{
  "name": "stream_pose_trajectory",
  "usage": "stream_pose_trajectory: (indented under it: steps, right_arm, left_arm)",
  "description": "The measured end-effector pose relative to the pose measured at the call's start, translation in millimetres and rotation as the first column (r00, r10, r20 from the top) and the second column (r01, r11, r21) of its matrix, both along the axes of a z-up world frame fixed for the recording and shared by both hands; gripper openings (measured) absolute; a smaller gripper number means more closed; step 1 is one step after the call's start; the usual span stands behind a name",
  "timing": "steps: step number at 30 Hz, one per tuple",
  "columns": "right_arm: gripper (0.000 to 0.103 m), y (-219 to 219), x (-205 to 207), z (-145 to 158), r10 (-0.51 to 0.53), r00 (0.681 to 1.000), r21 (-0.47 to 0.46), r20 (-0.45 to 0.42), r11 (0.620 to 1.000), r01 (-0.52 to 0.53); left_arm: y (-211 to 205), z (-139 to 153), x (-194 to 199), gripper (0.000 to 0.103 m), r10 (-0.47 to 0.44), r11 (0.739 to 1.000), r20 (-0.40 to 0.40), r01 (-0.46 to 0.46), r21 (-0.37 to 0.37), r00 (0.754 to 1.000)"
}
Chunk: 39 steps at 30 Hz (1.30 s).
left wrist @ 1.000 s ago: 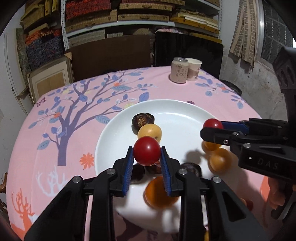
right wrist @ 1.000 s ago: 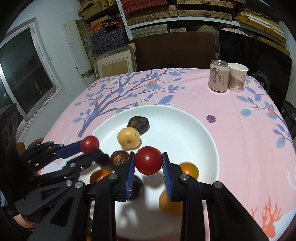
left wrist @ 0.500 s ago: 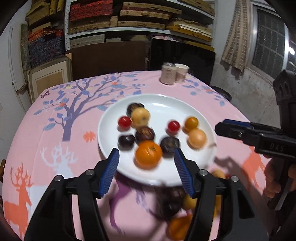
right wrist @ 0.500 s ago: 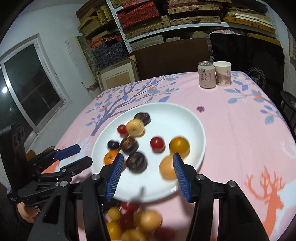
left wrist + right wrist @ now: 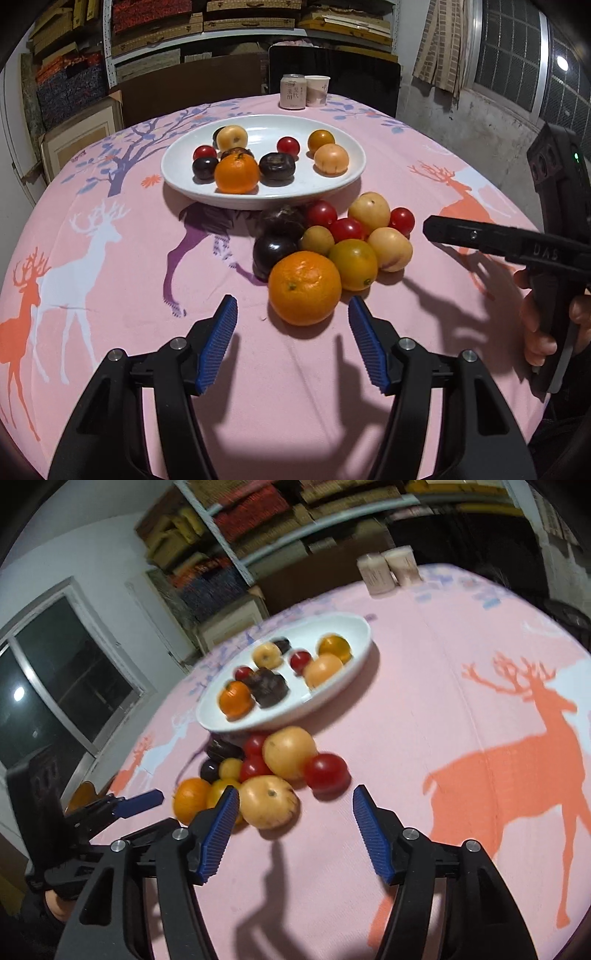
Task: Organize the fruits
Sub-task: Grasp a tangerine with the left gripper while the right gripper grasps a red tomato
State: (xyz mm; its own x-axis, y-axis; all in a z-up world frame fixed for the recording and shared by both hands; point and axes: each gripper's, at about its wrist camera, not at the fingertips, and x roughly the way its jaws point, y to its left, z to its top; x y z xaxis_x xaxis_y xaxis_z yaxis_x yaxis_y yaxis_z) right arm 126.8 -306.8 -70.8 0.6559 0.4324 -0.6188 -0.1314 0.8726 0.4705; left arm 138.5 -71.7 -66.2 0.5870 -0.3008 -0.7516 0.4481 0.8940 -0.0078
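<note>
Both grippers hold nothing: left gripper [image 5: 291,341] spread wide at lower centre, behind a round orange mandarin [image 5: 304,287] fronting the loose fruit heap; right gripper [image 5: 291,834] likewise agape. Shallow white ceramic plate [image 5: 177,173] holds more fruit, upper centre.

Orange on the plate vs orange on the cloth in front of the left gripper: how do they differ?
The plate orange sits in the white plate, far from the left gripper; the cloth orange lies on the pink tablecloth just ahead of its open fingers. The plate orange touches dark fruits; the cloth orange fronts the unsorted pile. Both are round, bright orange and ungripped.
</note>
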Motion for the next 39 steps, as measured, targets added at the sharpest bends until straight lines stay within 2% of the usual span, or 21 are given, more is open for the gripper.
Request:
stream_pose_trajectory:
  steps: [6, 7, 10, 18, 21, 25, 29, 31, 34, 39]
  right_arm:
    - [0.065, 2, -4, 0, 0.005, 1.000, -0.001, 0.025, 1.000, -0.005]
    - [0.065, 4, -5, 1, 0.009, 1.000, -0.006, 0.030, 1.000, -0.009]
    - [0.065, 4, -4, 2, 0.013, 0.999, -0.012, 0.031, 1.000, -0.013]
    - [0.065, 5, -4, 2, 0.006, 1.000, -0.026, 0.026, 1.000, -0.006]
    - [0.063, -1, -1, -3, -0.045, 0.999, -0.022, -0.007, 0.999, 0.045]
    - [0.059, -11, 10, -10, -0.115, 0.991, -0.029, -0.068, 0.993, 0.113]
    - [0.050, 0, 22, -12, -0.078, 0.992, -0.079, -0.096, 0.994, 0.070]
    - [0.041, 8, 29, -12, -0.053, 0.993, -0.116, -0.106, 0.992, 0.041]
    - [0.041, 17, 37, -9, -0.056, 0.994, -0.183, -0.092, 0.982, 0.038]
    - [0.041, 13, 44, -11, -0.065, 0.990, -0.170, -0.127, 0.985, 0.043]
  left_arm:
    - [-13, -16, 19, 0.059, 0.007, 0.999, -0.041, -0.006, 0.034, 0.999]
    - [-13, -18, 21, 0.048, 0.002, 1.000, -0.055, -0.001, 0.026, 0.998]
    - [-11, -21, 25, 0.044, -0.015, 1.000, -0.077, 0.013, -0.017, 0.997]
    - [14, 8, 12, 0.044, 0.027, 0.989, 0.048, -0.020, -0.144, 0.998]
    - [21, 12, 14, 0.044, 0.040, 0.984, 0.044, -0.032, -0.175, 0.998]
    - [20, 6, 19, 0.044, 0.037, 0.985, 0.005, -0.036, -0.170, 0.999]
    - [19, 2, 20, 0.044, 0.030, 0.986, -0.011, -0.031, -0.163, 0.999]
    - [18, 2, 20, 0.044, 0.029, 0.987, -0.011, -0.030, -0.161, 1.000]
    - [19, 1, 20, 0.044, 0.031, 0.986, -0.015, -0.033, -0.166, 0.999]
    - [19, 1, 20, 0.044, 0.032, 0.986, -0.014, -0.034, -0.162, 0.999]
